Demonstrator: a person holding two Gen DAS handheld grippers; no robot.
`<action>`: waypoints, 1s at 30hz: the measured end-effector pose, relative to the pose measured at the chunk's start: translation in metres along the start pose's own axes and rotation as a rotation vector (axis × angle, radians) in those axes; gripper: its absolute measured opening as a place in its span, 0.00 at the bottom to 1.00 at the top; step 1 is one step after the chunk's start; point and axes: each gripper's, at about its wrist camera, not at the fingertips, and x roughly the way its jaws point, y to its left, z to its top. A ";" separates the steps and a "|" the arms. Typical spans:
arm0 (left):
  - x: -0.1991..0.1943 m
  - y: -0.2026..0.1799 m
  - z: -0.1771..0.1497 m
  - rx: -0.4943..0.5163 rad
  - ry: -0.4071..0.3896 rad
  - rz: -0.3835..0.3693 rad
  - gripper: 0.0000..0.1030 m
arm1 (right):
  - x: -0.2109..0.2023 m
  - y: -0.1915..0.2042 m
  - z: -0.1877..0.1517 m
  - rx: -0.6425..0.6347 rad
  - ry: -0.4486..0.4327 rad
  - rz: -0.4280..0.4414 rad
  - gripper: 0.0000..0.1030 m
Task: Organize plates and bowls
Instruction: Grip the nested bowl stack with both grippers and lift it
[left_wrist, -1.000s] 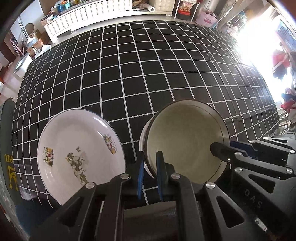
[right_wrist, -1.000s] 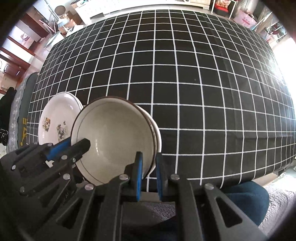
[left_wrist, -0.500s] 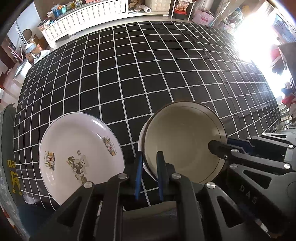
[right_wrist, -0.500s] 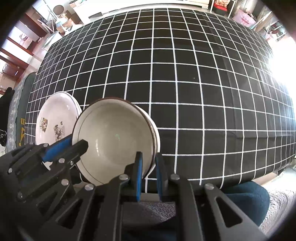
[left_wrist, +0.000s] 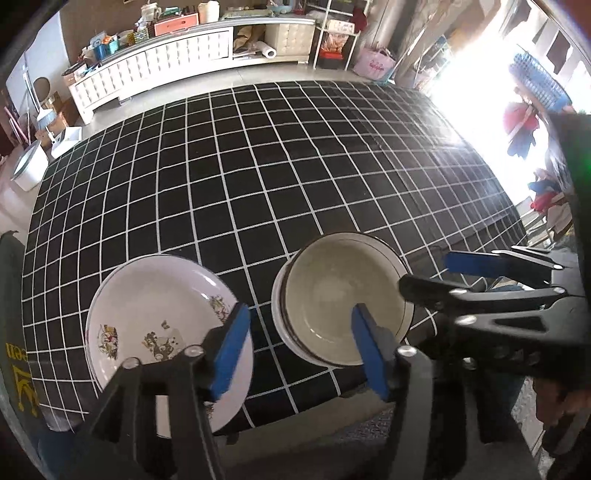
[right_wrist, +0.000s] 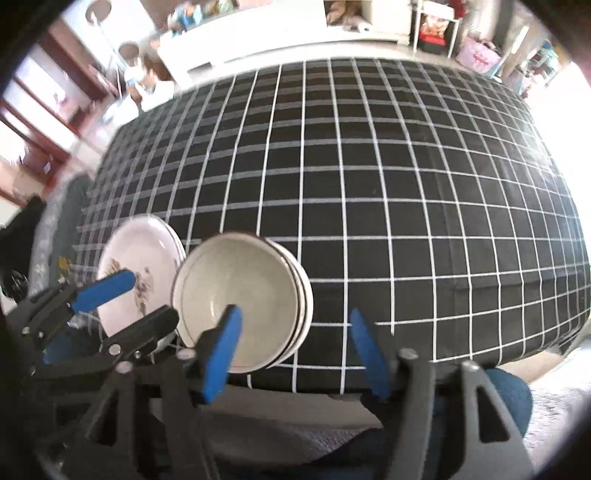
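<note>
A lived-in home, with a table under a black, white-gridded tablecloth (left_wrist: 258, 177) filling the middle of the room. Behind it runs a long white cabinet (left_wrist: 166, 70) piled with boxes and household clutter, next to a shelving rack (left_wrist: 336, 33) and a pink bag (left_wrist: 375, 66). Laundry (left_wrist: 522, 125) hangs in bright daylight at the right.

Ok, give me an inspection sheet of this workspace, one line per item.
Surface: black tablecloth with white grid, bare beyond the dishes.
Job's things: stack of bowls near the front edge; stack of plates beside it, apart.
Clutter: nothing seen on the table.
Grippers: left gripper and right gripper open, jaws just opened, clear of the bowls, holding nothing.
Cables: nothing seen.
Surroundings: white cabinet with assorted items; bright window at right.
</note>
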 end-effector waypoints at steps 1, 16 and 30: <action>-0.002 0.002 -0.002 0.000 -0.008 -0.009 0.57 | -0.004 -0.004 -0.004 0.025 -0.026 0.005 0.74; 0.029 0.014 -0.021 0.065 0.030 -0.130 0.67 | 0.004 -0.005 -0.023 0.085 -0.125 -0.004 0.88; 0.072 0.015 -0.009 0.127 0.158 -0.244 0.67 | 0.059 -0.023 -0.016 0.205 0.013 0.052 0.88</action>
